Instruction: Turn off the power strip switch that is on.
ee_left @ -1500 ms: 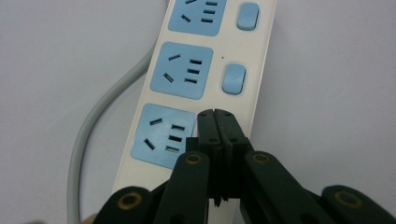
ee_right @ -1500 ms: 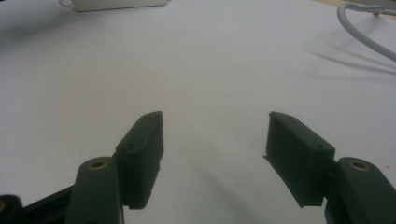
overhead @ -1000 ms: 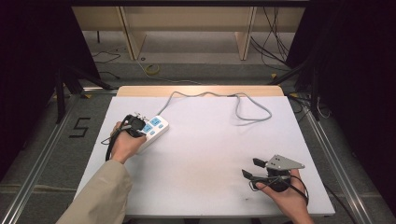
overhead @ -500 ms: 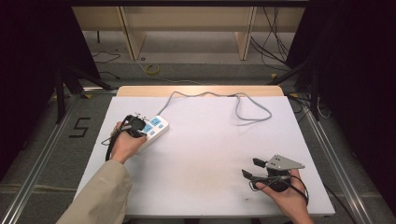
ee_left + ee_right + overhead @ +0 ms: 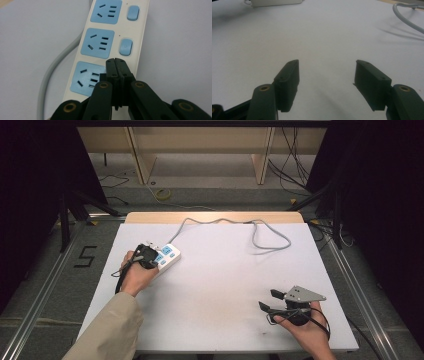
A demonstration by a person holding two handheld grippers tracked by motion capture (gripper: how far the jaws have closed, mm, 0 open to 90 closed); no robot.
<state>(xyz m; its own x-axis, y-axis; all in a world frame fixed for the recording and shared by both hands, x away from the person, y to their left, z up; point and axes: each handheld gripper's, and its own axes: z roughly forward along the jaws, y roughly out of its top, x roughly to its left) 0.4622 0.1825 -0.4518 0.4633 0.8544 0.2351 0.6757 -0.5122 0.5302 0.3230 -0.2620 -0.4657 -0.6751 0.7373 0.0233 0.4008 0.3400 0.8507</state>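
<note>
I compared this moment with the earlier high views and found no change: both hands and the power strip sat as they had a second before. The left gripper had its jaws pressed together with nothing between them, and its closed tip rested over the nearest of the three blue sockets, beside that socket's switch. The strip lay at the left side of the white table, its grey cord looping toward the far edge. The right gripper hovered with jaws spread and empty near the table's right front corner, well apart from the strip. I judged that the closed tip was holding a press on the strip, probably aimed at a switch.
</note>
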